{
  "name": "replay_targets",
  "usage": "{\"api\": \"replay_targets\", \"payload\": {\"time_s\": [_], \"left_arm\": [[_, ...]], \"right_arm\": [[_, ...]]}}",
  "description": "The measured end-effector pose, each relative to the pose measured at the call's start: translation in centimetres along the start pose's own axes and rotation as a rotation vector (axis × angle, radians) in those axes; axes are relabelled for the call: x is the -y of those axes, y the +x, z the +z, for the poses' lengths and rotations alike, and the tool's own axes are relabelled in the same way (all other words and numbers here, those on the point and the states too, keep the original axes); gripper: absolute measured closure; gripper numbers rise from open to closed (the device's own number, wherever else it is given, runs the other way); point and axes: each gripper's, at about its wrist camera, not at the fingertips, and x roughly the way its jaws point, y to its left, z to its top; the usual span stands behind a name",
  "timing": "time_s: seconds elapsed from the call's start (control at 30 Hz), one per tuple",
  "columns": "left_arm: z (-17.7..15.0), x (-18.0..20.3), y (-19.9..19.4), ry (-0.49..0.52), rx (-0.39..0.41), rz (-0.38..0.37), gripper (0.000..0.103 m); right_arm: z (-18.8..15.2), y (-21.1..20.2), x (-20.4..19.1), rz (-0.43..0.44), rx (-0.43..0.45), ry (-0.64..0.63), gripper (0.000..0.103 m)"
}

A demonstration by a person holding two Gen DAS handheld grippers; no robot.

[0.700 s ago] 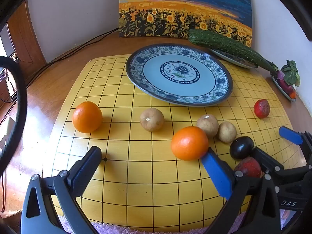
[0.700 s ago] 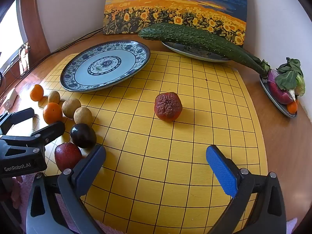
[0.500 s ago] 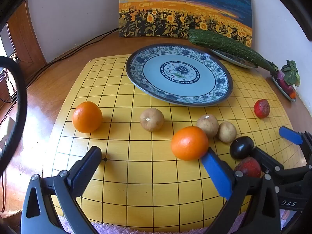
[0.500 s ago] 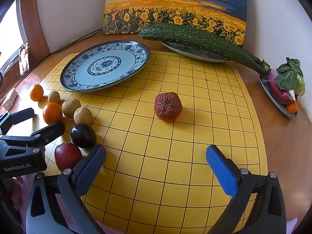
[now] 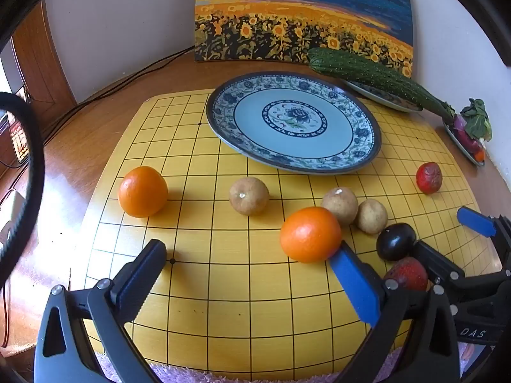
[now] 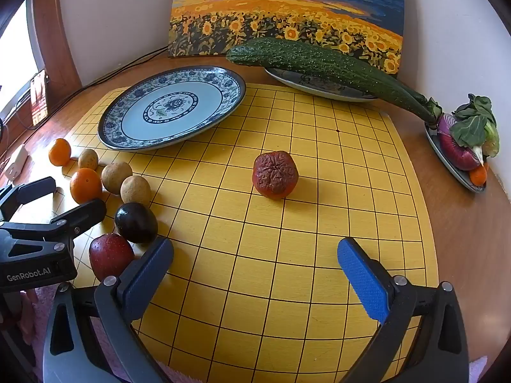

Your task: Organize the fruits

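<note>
Nothing has moved since the earlier frames: both claws and every fruit sit exactly where they were. The left claw [image 5: 252, 271] is spread wide and holds nothing, hanging over the near edge of the yellow grid board [image 5: 223, 287]; its blue pad sits right in front of the near orange [image 5: 309, 234] (can't tell if it actually touches). The right claw [image 6: 255, 265] is spread just as wide and empty too, over the board's near right part, with the wrinkled red fruit [image 6: 275, 174] lying alone beyond it, well apart from the rest.

The other fruits line up across the near half of the board: a second orange [image 5: 142, 191] at the left edge, then a lone brown fruit [image 5: 248, 196], then two more brown fruits [image 5: 340, 201] touching each other just behind the near orange. Right of those are the dark plum [image 5: 396, 241] and a red fruit [image 5: 407, 274], which is partly hidden behind the right claw's arm in the left view.

The blue-patterned plate [image 5: 367, 146] sits empty on the board's far side. Behind it, on the wooden bench [image 5: 95, 121], a long green cucumber [image 6: 319, 60] lies across another plate [image 6: 319, 91], a small dish of vegetables [image 6: 463, 146] is off at the right edge, and a sunflower painting [image 5: 303, 16] leans on the wall.
</note>
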Motion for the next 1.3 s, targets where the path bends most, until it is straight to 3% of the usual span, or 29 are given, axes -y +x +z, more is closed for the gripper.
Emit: {"api": "replay_targets", "payload": {"time_s": [1.3], "left_arm": [[0.00, 0.00, -0.01, 0.000, 0.002, 0.001, 0.000]], "right_arm": [[-0.06, 0.01, 0.01, 0.000, 0.001, 0.000, 0.000]]}}
